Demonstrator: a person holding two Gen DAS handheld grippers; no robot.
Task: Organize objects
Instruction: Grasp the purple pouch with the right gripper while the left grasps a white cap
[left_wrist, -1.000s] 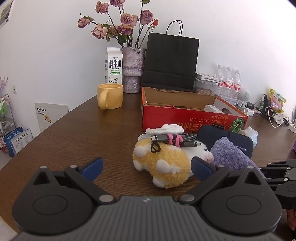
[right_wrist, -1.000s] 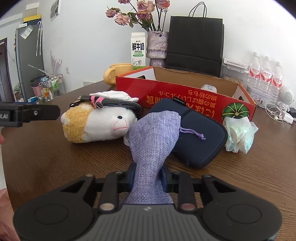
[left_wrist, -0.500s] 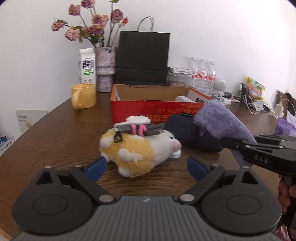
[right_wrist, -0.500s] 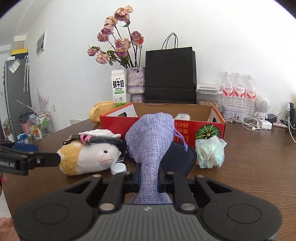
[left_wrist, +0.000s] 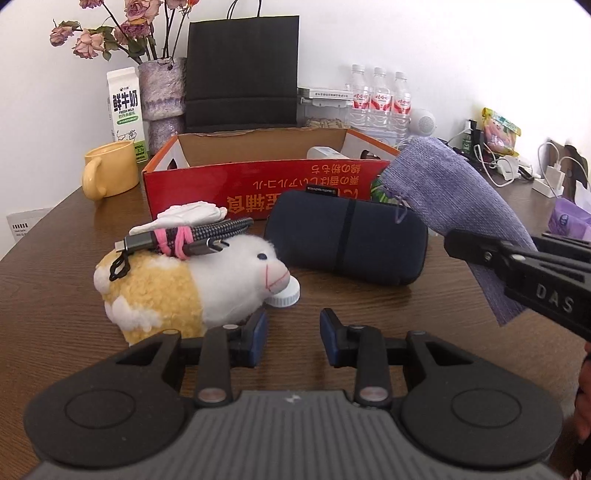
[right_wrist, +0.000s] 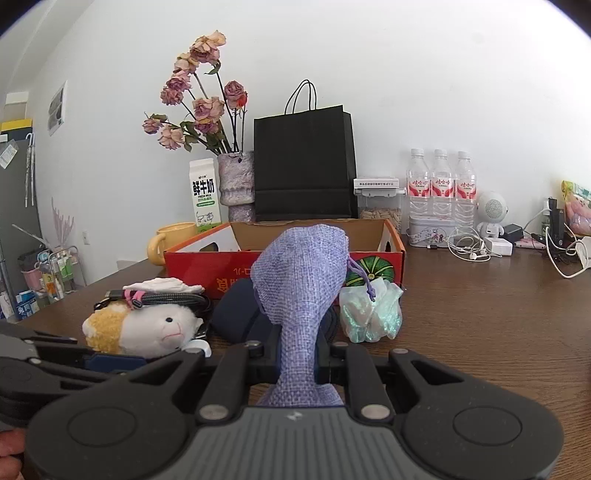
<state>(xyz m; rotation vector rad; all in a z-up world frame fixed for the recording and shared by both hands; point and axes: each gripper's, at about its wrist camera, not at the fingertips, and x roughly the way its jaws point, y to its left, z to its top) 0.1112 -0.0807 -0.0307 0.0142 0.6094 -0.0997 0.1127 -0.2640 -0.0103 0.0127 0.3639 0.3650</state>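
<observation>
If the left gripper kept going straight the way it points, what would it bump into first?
Probably the navy case. The left gripper, with nothing between its fingers, points down over bare table towards it. The plush sheep sits just left of that line and might get brushed; depth is hard to judge.

Three water bottles (right_wrist: 440, 182); one milk carton (right_wrist: 204, 195); one yellow mug (left_wrist: 110, 170); one red box (left_wrist: 258, 181); one black paper bag (right_wrist: 304, 166); one plush toy (left_wrist: 192, 284).
</observation>
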